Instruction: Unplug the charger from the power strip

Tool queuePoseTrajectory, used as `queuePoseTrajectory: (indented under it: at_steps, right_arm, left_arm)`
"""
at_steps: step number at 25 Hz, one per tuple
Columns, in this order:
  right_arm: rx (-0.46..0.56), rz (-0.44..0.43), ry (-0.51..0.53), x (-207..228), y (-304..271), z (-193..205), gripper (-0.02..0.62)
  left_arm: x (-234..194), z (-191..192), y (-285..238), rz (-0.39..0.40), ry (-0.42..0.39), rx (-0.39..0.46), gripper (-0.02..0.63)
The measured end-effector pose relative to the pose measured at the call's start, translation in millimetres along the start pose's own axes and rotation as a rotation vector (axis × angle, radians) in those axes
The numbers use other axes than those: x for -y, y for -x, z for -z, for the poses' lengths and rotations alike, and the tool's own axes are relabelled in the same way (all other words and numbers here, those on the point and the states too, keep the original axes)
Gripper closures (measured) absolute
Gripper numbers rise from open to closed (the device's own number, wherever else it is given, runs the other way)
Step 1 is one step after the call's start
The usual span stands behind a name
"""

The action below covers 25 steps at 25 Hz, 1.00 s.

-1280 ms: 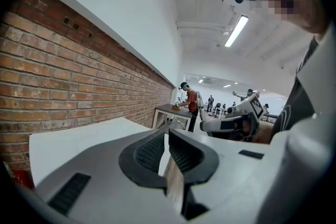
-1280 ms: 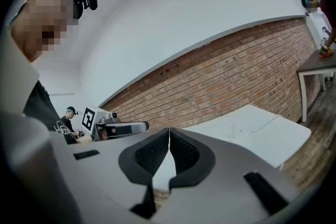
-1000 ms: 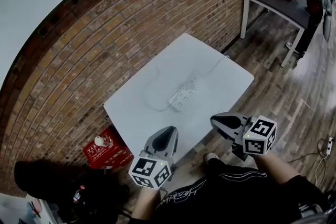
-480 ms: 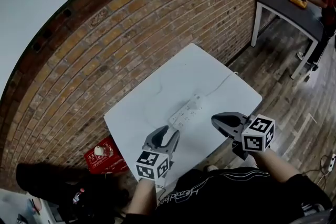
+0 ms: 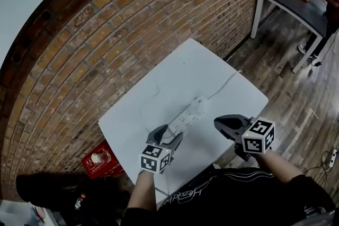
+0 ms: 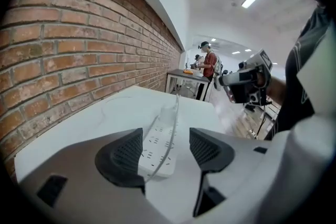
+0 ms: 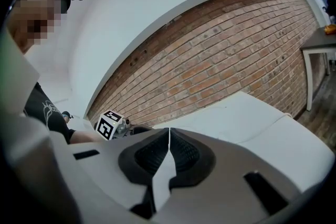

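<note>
A white power strip point(image 5: 185, 117) lies on the white table point(image 5: 159, 87), with a white charger point(image 5: 198, 102) plugged in at its far end. A thin white cable point(image 5: 222, 83) runs off to the table's right edge. My left gripper point(image 5: 166, 136) hovers just short of the strip's near end. Its jaws have just been opening and stand wide. In the left gripper view the power strip point(image 6: 157, 145) shows through the gap of that gripper point(image 6: 160, 150), untouched by the pads. My right gripper point(image 5: 222, 124) is shut and empty, to the right of the strip; its pads point(image 7: 181, 153) meet.
A brick wall point(image 5: 106, 29) runs behind the table. A red crate point(image 5: 100, 159) with a bottle sits on the floor at the table's left. A dark table point(image 5: 296, 0) with a person stands at the far right. Another power strip point(image 5: 332, 145) lies on the wooden floor.
Both grippers have come forward and down over the table toward the power strip. The left jaws went from shut to wide open. The right jaws stayed shut.
</note>
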State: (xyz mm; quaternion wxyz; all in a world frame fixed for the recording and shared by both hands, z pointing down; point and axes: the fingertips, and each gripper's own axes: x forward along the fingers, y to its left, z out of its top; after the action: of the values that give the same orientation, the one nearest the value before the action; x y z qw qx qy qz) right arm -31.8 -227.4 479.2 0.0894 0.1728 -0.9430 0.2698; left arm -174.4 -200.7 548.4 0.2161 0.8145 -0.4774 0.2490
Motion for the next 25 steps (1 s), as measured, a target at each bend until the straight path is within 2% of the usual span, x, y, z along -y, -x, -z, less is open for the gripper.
queuePoseTrajectory:
  at_steps: [5,13,17,25]
  right_arm:
    - [-0.013,0.031,0.016,17.2,-10.0,7.2,0.597]
    - [-0.036,0.083,-0.035,37.3,-18.3,26.5,0.597]
    - [-0.038,0.101,-0.045,43.1,-21.9,31.8,0.597]
    - [-0.035,0.123,-0.016,51.7,-35.9,42.8,0.597]
  left_arm:
    - [-20.6,23.6,-34.5,0.011,-0.038,-0.086,0.345]
    - [-44.5,52.4,-65.2,0.033,-0.022,-0.149,0.345]
    - [-48.0,59.6,-72.3,0.042,-0.012,-0.16,0.345]
    - [-46.4,61.5,-76.6,0.116,0.041,-0.15,0.348]
